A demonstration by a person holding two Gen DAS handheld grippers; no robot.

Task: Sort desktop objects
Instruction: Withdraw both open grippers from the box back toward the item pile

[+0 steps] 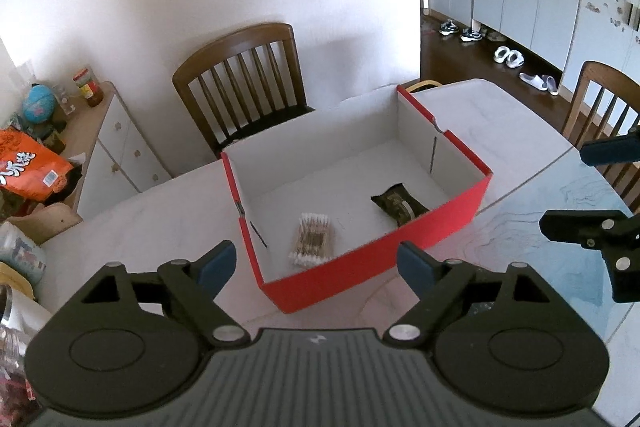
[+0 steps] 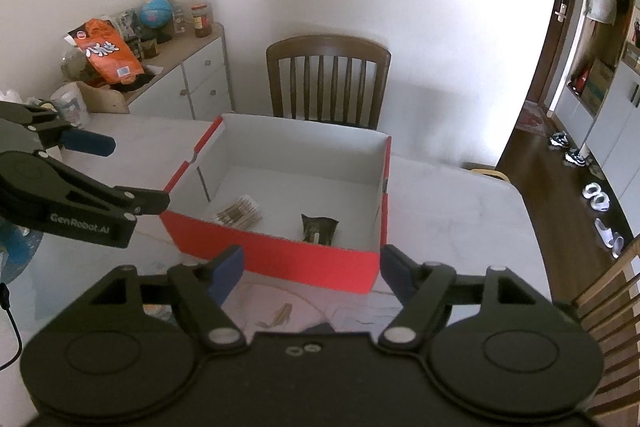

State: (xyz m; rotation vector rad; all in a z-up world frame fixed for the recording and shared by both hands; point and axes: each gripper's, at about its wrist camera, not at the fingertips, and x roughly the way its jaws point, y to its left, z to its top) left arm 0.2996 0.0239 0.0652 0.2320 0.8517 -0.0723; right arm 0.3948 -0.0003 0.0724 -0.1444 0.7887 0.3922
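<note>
A red box (image 1: pixel 440 223) (image 2: pixel 280 261) with a white inside stands open on the pale table. A pack of cotton swabs (image 1: pixel 312 241) (image 2: pixel 240 213) lies on its floor. A dark packet (image 1: pixel 400 205) (image 2: pixel 318 229) lies there too, further right. My left gripper (image 1: pixel 316 267) hangs just before the box's near wall, open, nothing between its blue pads. My right gripper (image 2: pixel 312 273) is likewise open and empty before the red front wall. Each gripper shows at the edge of the other's view: the right gripper's fingers (image 1: pixel 580 227) and the left gripper's fingers (image 2: pixel 92 143).
A wooden chair (image 1: pixel 244 83) (image 2: pixel 328 79) stands behind the table (image 1: pixel 160 223) (image 2: pixel 452 203), another chair (image 1: pixel 604 115) at the right. A white cabinet (image 1: pixel 116 147) (image 2: pixel 188 83) at the left carries a globe, a jar and an orange bag. A printed sheet (image 2: pixel 280 311) lies under the right gripper.
</note>
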